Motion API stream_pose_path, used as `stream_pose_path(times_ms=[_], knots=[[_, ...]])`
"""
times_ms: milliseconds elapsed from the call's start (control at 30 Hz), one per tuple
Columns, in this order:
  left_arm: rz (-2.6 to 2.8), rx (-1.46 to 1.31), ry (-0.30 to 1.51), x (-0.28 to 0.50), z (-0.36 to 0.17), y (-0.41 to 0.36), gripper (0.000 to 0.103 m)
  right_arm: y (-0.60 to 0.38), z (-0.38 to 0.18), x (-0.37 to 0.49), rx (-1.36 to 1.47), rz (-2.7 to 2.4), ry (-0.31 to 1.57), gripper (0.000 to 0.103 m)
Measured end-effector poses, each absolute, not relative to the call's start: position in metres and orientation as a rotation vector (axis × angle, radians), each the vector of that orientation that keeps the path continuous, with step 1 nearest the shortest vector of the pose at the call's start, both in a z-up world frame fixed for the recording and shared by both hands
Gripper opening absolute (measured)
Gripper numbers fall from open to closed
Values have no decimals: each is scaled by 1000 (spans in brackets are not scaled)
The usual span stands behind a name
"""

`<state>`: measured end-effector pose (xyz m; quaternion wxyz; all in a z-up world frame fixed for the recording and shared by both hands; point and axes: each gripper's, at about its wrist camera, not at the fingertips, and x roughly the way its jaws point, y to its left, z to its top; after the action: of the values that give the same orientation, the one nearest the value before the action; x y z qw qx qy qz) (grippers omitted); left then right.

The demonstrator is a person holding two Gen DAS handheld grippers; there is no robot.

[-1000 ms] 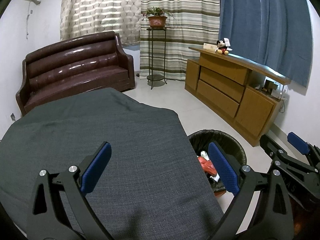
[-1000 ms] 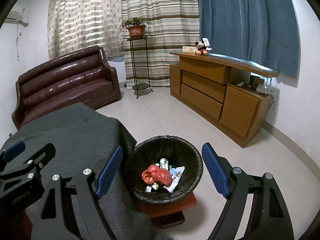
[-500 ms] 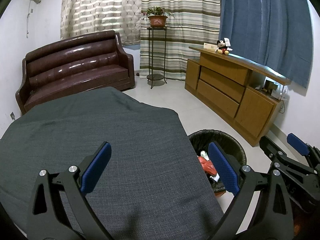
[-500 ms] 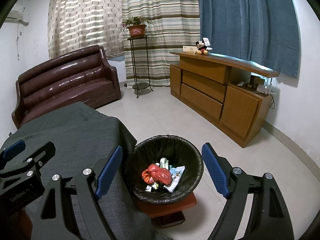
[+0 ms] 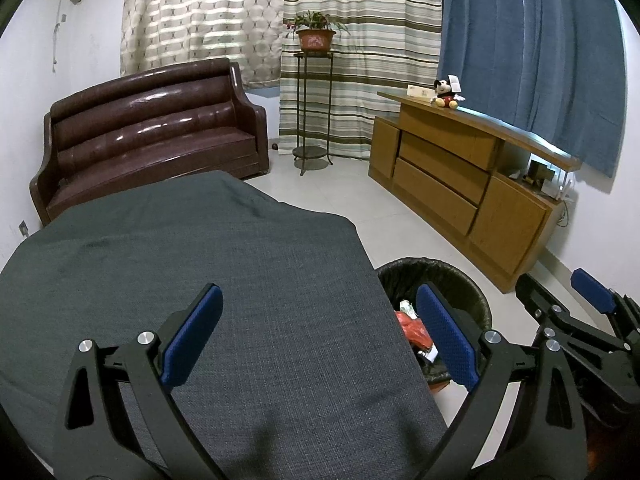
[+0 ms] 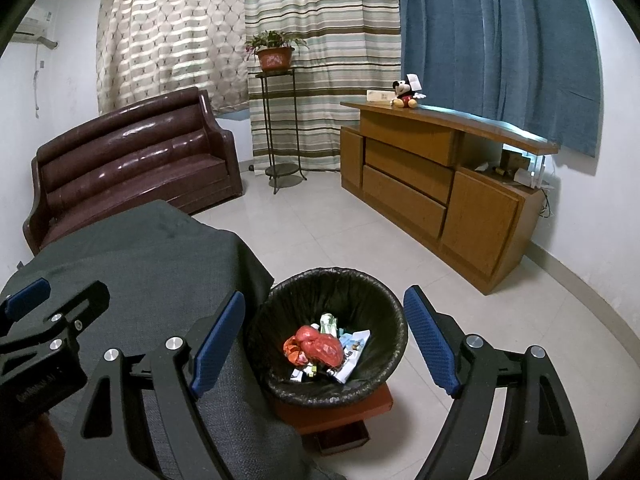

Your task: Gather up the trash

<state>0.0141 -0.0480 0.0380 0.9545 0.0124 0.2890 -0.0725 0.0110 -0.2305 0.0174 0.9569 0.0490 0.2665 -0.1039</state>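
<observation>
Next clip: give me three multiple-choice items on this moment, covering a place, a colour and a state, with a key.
1. Where is the trash bin?
A. on the sofa
B. on the floor beside the cloth-covered table
C. on the cabinet

2. What colour is the biggest crumpled wrapper in the bin?
A. red
B. green
C. yellow

3. How is the right hand-held gripper?
A. shut on a wrapper
B. shut, empty
C. open, empty

Key: B, the bin stands by the grey table; A, the wrapper is red; C, the pads are wide apart, holding nothing.

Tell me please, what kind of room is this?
Most likely a living room in a home. A brown leather sofa stands by the curtains, a wooden sideboard carries a plush toy, and a potted plant sits on a tall stand.
</observation>
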Motion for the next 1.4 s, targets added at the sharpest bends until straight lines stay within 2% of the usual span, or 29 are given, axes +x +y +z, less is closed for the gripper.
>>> stream_pose_path(times_ms=[733, 1400], knots=[[-151, 21, 588, 13, 39, -48, 95, -229, 20, 12, 99, -211, 542, 79], [-164, 20, 566, -5, 40, -80, 95, -228, 22, 13, 98, -212, 545, 79]])
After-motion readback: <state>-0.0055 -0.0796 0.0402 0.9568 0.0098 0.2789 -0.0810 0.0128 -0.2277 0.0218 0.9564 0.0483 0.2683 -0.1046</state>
